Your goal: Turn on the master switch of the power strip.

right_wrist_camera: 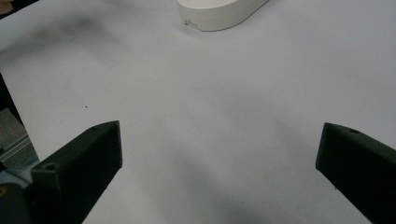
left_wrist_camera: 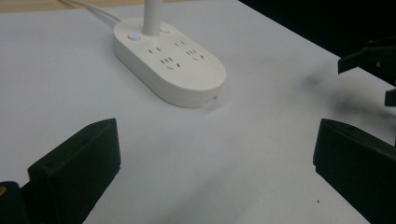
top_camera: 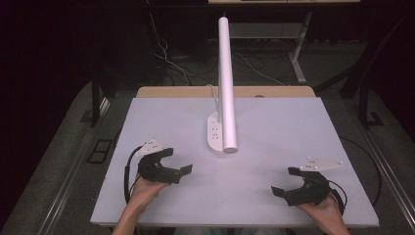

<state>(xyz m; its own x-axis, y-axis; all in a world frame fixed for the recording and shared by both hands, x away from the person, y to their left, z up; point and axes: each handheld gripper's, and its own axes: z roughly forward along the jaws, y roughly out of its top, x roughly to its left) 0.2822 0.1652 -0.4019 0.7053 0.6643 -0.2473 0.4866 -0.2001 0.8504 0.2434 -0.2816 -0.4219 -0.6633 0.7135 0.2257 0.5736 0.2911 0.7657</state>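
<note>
A white lamp stands mid-table: its oval base (top_camera: 216,134) carries power sockets, and a long white tube (top_camera: 226,83) rises from it toward the camera. In the left gripper view the base (left_wrist_camera: 170,60) lies ahead, a blue light lit near the stem. My left gripper (top_camera: 176,160) rests at the table's front left, jaws wide apart with nothing between them (left_wrist_camera: 215,158). At the front right my right gripper (top_camera: 287,181) is likewise open and empty (right_wrist_camera: 219,154), pointing toward the lamp base's near end (right_wrist_camera: 219,11). A hand holds each gripper.
The white tabletop (top_camera: 274,127) stretches between and around the grippers. A white cable (top_camera: 213,93) runs from the lamp base to the back edge. The far gripper's black jaws (left_wrist_camera: 373,60) show at the left gripper view's right edge. Beyond the table are dark floor, cables and desk legs.
</note>
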